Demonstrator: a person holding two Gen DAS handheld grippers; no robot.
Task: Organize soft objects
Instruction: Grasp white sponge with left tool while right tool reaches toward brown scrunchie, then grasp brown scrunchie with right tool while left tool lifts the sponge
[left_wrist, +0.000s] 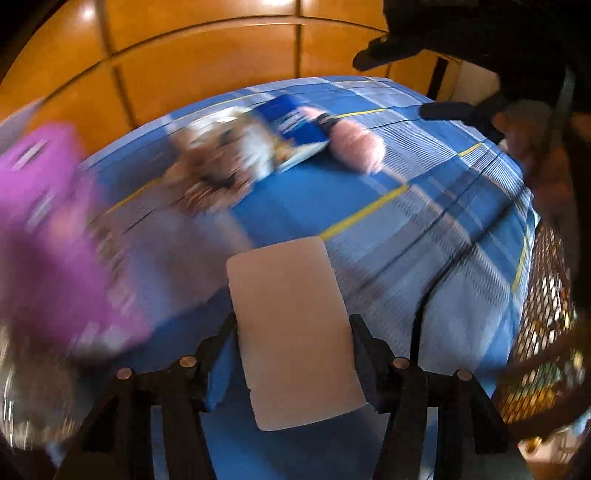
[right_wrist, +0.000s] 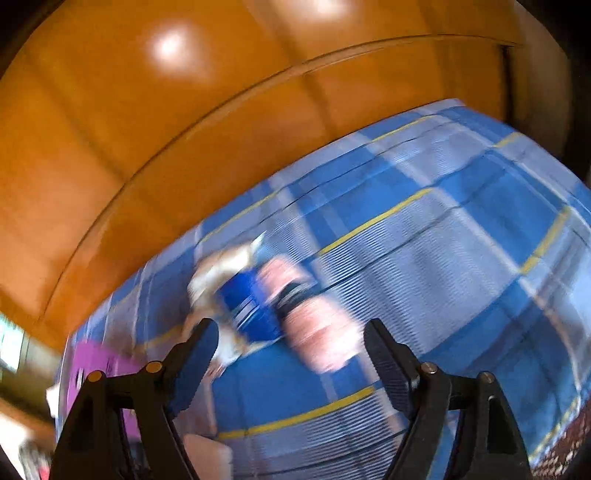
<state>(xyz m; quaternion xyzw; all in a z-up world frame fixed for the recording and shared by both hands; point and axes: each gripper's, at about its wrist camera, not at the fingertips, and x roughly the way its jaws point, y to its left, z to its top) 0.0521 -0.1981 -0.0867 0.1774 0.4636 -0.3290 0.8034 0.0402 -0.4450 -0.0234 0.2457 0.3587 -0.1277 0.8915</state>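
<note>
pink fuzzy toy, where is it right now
In the left wrist view the pink fuzzy toy lies on the blue plaid cloth, right of the blue book; it shows ahead of the right gripper.

This looks like a bedroom in a home. A bed (left_wrist: 424, 206) fills most of the view, spread with a blue and pale plaid sheet (right_wrist: 461, 240) crossed by thin yellow lines. Behind it, toward twelve o'clock, stand glossy orange-brown wooden panels (left_wrist: 184, 55) that shine under the room lights, perhaps a wardrobe or headboard. Plush toys (left_wrist: 218, 162) lie on the sheet, and a mesh basket (left_wrist: 543, 314) sits at three o'clock beside the bed.
</note>
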